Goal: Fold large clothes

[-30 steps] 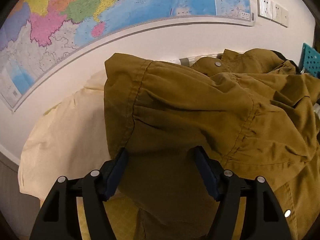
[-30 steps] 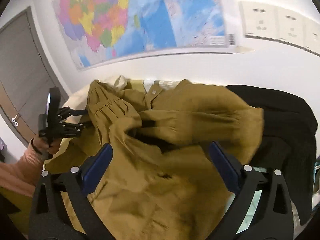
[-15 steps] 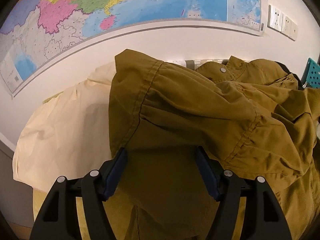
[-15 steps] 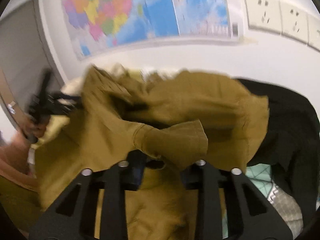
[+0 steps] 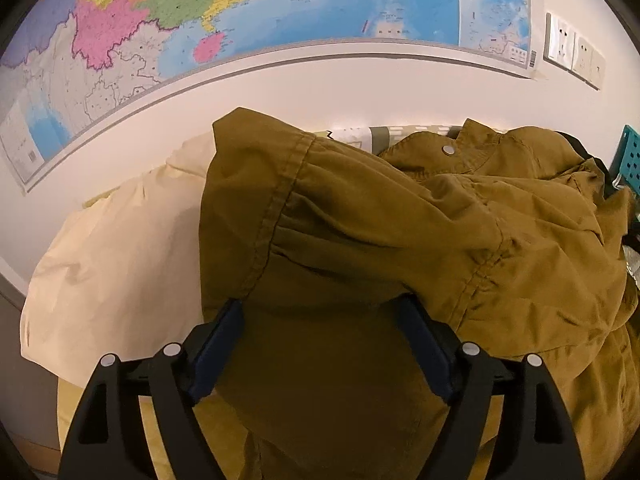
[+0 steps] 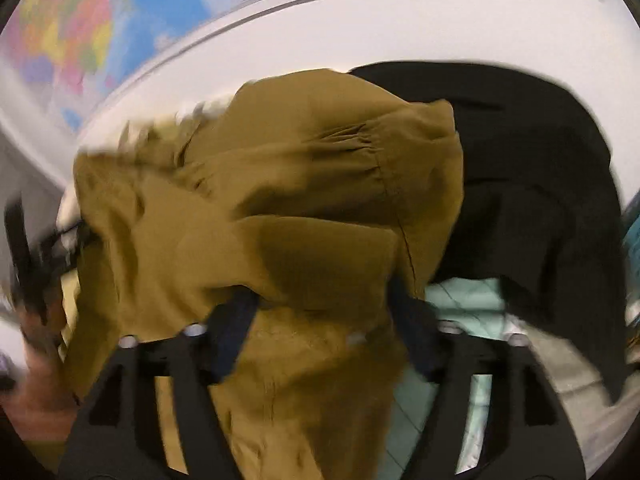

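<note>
A: Left gripper point(image 5: 320, 312)?

B: My jaws are opening, wide apart. A fold of the olive-brown jacket point(image 5: 360, 240) sags between the pads; can't tell if they press on it. The jacket heaps from 12 to 3 o'clock, over a cream sheet point(image 5: 112, 264) at 9. A wall map point(image 5: 240, 12) hangs above.

A: Right gripper point(image 6: 320, 300)?

B: Blurry. Jaws opening too, a jacket point(image 6: 280, 208) fold between them; contact unclear. A black garment point(image 6: 540, 184) lies at 2 o'clock.
</note>
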A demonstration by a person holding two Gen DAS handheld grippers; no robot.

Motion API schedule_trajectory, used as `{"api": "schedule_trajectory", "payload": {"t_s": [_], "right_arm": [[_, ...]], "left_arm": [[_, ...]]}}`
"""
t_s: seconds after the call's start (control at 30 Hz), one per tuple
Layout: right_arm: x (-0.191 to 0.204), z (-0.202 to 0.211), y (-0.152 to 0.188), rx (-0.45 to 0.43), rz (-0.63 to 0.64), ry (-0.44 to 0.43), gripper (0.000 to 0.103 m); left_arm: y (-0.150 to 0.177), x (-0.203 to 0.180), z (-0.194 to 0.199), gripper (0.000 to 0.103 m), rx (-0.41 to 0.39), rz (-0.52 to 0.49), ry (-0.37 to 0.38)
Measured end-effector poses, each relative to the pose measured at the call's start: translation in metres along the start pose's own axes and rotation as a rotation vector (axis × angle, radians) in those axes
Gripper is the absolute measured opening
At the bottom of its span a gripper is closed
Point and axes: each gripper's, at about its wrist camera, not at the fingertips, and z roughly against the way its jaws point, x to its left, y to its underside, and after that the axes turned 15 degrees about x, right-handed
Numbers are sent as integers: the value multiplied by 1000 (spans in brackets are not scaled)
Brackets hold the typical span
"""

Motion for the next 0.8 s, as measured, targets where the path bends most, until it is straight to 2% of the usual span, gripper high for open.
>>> {"api": "schedule_trajectory", "payload": {"t_s": [0.03,0.13,0.17,0.2,0.27,0.3,0.37,0.4,0.43,0.47,0.5,0.53,0.57,0.6,0.67,0.73,0.77,0.8], "right_arm": [[-3,-1,1,-15,2,-50,70],[-2,5,13,-80,41,-86,86],[-1,6,20,-89,69,-84,85],[0,6,22,-92,77,-70,79],[-3,4,27,-63,75,-98,35],[-7,6,29,-53,56,-125,34],[-11,21,36,-71,35,-165,19],[-11,24,37,-73,26,-186,19],[-13,28,39,-66,6,-191,22],[-16,27,39,-46,-24,-167,41],[-19,23,38,-7,-57,-106,55],[-20,21,38,8,-72,-42,62],[-17,25,40,-7,-58,2,63],[-13,30,42,-31,-44,1,63],[4,49,49,-133,-17,49,65],[27,63,57,-237,50,63,66],[38,66,59,-275,87,60,70],[52,65,59,-292,131,56,70]], "left_arm": [[0,1,1,79,-1,1,5],[2,3,1,79,-4,-6,13],[3,3,1,79,-7,-8,12],[3,2,1,79,-8,-11,11],[3,1,1,79,-11,-8,11],[4,2,3,79,-16,-8,17],[5,3,8,79,-34,2,30],[7,4,11,79,-47,-3,41],[7,3,13,80,-55,-12,47],[7,3,13,80,-57,-17,45],[5,3,10,81,-51,-16,36],[3,3,6,81,-40,-10,26],[1,3,1,81,-27,-6,22],[-1,2,-4,81,-18,-6,12],[-2,0,-6,83,-15,-13,-5],[-3,-3,-6,84,-12,-16,-16],[-4,-3,-5,84,-10,-14,-18],[-6,-3,-5,84,-7,-10,-16]]}}
